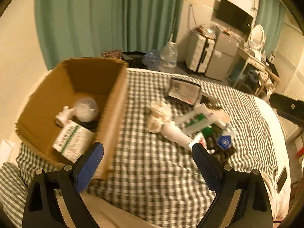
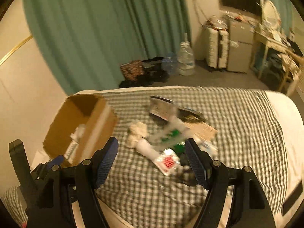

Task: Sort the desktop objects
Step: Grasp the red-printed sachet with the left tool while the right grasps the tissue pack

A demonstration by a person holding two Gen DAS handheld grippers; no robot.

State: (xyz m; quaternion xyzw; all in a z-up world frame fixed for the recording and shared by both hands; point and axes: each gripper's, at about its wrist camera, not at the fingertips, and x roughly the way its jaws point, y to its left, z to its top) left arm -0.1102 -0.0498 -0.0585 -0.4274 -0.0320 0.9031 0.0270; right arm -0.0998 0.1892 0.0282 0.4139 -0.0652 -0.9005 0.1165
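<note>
An open cardboard box (image 1: 114,102) (image 2: 98,121) stands on the checked bed at left. Inside lie a white-green medicine box (image 1: 73,140), a clear round ball (image 1: 86,109) and a small white bottle (image 1: 63,115). A pile of loose items lies mid-bed: a crumpled tissue (image 1: 158,116) (image 2: 137,133), a white tube (image 1: 175,134) (image 2: 147,149), a green-white box (image 1: 197,120) (image 2: 170,134), a blue-label bottle (image 1: 225,140), a red-white packet (image 2: 167,161) and a dark case (image 1: 183,92) (image 2: 161,108). My left gripper (image 1: 148,150) is open and empty above the bed. My right gripper (image 2: 152,150) is open and empty near the pile.
The checked blanket (image 1: 152,171) covers a white bed. Beyond the bed are water jugs (image 1: 169,55), a suitcase (image 1: 199,53), green curtains (image 2: 104,28) and a cluttered desk (image 1: 256,60). The right gripper's body (image 1: 288,108) shows at the left wrist view's right edge; the left gripper's body (image 2: 43,171) shows at lower left.
</note>
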